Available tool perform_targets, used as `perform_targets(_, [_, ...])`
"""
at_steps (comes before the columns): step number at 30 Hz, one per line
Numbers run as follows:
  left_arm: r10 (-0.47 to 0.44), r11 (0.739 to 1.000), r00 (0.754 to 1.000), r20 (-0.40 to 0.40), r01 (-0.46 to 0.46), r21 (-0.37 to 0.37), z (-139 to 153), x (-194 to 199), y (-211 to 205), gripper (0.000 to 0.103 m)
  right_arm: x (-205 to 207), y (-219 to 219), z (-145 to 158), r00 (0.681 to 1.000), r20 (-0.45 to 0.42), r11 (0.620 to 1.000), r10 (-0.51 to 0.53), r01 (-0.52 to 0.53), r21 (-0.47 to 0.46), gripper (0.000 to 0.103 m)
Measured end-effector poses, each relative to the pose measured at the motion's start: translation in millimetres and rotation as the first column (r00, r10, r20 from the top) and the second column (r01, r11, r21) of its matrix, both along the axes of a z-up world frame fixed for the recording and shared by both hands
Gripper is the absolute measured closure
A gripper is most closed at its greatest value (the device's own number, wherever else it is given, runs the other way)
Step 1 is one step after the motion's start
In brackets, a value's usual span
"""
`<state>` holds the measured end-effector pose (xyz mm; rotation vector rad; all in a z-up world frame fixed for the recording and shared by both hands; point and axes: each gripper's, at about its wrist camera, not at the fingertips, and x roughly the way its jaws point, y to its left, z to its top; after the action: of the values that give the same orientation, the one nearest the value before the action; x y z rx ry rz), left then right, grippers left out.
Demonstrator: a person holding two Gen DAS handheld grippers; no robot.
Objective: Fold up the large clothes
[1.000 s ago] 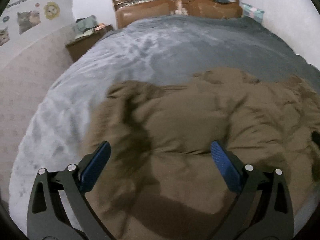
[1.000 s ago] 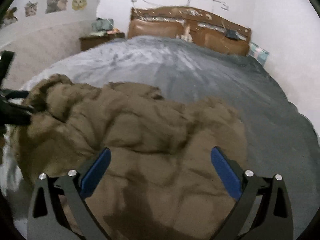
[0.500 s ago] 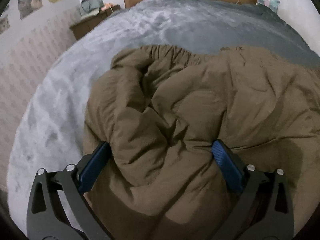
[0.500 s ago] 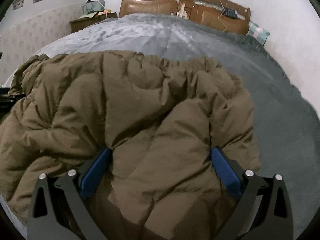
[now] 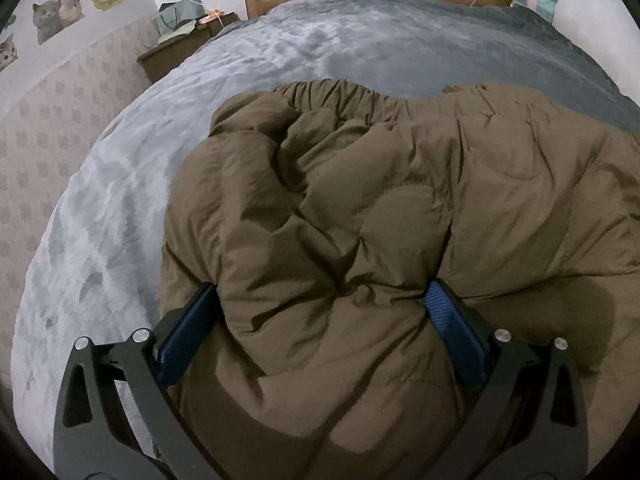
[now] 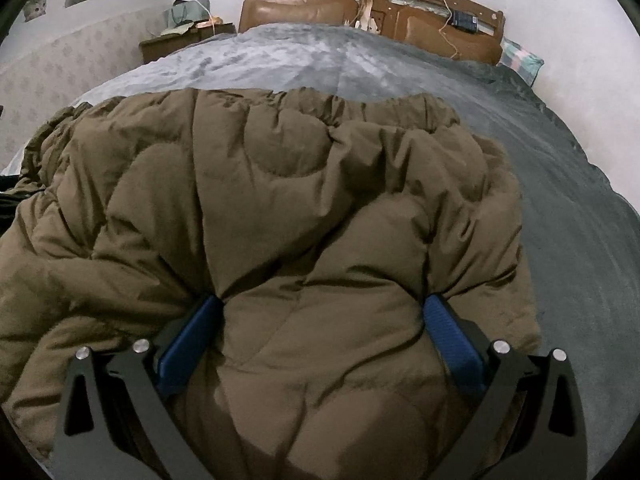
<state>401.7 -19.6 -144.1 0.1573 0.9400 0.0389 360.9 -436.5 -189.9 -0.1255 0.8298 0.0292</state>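
A large brown puffer jacket lies bunched on the grey blanket of a bed. My left gripper is open and pressed low into the jacket's left part, with a thick bulge of padded fabric between its blue pads. In the right wrist view the same jacket fills the foreground, its gathered hem toward the headboard. My right gripper is open too, with a puffy fold filling the gap between its fingers. The fingers' lower parts are hidden by fabric.
The grey bed stretches beyond the jacket to a brown wooden headboard. A cluttered nightstand stands at the far left and a checked pillow at the far right. A patterned wall with cat stickers borders the left side.
Both grippers have dropped from above the jacket down into it. Fabric now bulges between the fingers of each. Their jaw width looks unchanged.
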Motion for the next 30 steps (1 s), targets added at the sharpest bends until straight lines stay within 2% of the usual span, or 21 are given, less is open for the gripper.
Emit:
perform_targets(8, [-0.004, 1.000, 1.000, 0.015, 0.004, -0.021, -4.7, -1.1, 6.8, 0.003, -4.9, -2.2, -2.8, 1.000, 0.008, 1.000, 0.003, -0.003, 0.005, 0.001])
perform_targets(30, [-0.006, 0.999, 1.000, 0.015, 0.007, -0.038, 5.1, -7.4, 16.4, 0.003, -9.9, -1.4, -1.6, 0.999, 0.034, 1.000, -0.012, 0.012, 0.001, 0.001])
